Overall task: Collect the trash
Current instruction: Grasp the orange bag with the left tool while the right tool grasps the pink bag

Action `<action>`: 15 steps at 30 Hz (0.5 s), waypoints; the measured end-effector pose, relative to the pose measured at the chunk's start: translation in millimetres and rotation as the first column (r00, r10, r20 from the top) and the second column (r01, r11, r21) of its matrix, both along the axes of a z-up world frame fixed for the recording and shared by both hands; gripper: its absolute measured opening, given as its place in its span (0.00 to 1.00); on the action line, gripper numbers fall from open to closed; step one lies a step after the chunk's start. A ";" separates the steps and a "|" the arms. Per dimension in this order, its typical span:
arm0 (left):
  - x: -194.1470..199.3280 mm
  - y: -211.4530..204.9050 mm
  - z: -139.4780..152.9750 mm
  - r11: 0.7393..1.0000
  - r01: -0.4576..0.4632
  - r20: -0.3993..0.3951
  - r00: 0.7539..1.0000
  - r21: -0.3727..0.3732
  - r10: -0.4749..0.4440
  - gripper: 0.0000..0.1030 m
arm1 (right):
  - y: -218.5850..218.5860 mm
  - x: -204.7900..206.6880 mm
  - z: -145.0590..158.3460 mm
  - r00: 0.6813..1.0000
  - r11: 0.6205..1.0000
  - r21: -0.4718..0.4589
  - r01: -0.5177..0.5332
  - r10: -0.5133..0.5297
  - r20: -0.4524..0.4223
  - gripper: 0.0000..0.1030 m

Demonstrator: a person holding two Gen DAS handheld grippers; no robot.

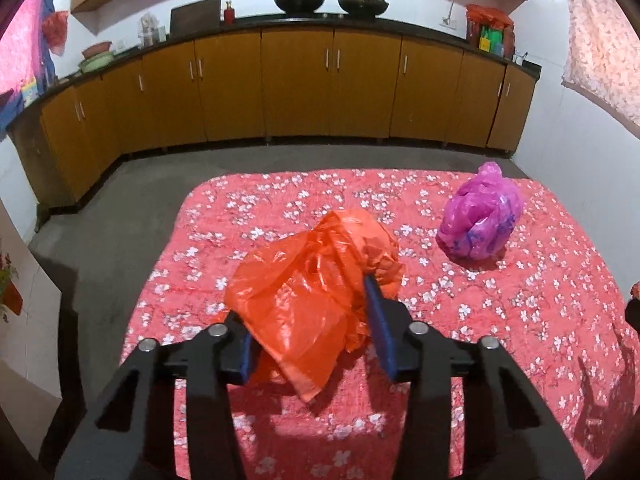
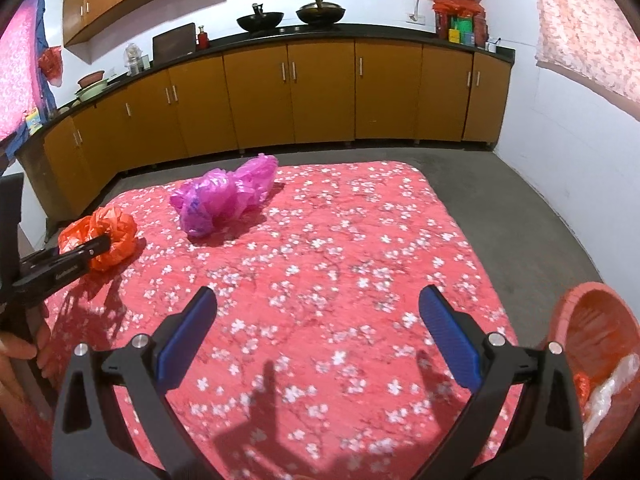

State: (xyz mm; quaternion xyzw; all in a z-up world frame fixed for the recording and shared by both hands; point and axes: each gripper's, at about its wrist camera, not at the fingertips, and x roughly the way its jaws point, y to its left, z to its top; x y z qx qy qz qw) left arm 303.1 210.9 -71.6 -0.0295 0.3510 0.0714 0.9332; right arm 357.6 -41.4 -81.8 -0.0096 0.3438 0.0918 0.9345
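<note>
Orange plastic, a crumpled carrier bag [image 1: 316,292], fills the space between the blue pads of the left gripper [image 1: 320,320]; the jaws are clamped on its bunched middle, so loose film spills forward past the tips and sags below them. Whether it hangs clear of the floral red tablecloth [image 1: 520,320] or drags on it I cannot tell. Gripping the gathered part rather than a loose edge looks sensible, since thin film slips. Ahead of those jaws and off to their right lies a crumpled magenta plastic bag [image 1: 480,220], resting on the cloth, untouched. The right gripper [image 2: 318,328] hovers with jaws spread wide and nothing between them, the magenta bag well ahead and to its left. Just right of that gripper sits a red basket [image 2: 576,300] with scraps of plastic already inside, probably where the trash is collected.
</note>
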 end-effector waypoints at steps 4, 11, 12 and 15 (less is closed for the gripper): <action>-6.8 2.0 3.1 1.000 -0.007 0.020 1.000 0.005 0.007 0.33 | 15.1 12.7 -1.1 1.000 1.000 0.015 -0.017 0.017 -0.001 0.96; -22.4 12.0 8.1 1.000 -0.027 0.045 0.999 -0.014 0.027 0.29 | 48.5 43.1 0.6 0.999 0.999 0.033 -0.043 0.042 0.013 0.96; -25.1 14.0 9.0 0.999 -0.028 0.049 0.998 -0.016 0.029 0.29 | 52.6 47.8 0.7 0.999 0.998 0.037 -0.044 0.044 0.012 0.96; -31.0 19.9 9.9 0.999 -0.041 0.056 0.998 -0.021 0.042 0.29 | 70.5 70.2 1.8 0.999 0.997 0.067 -0.044 0.044 0.004 0.96</action>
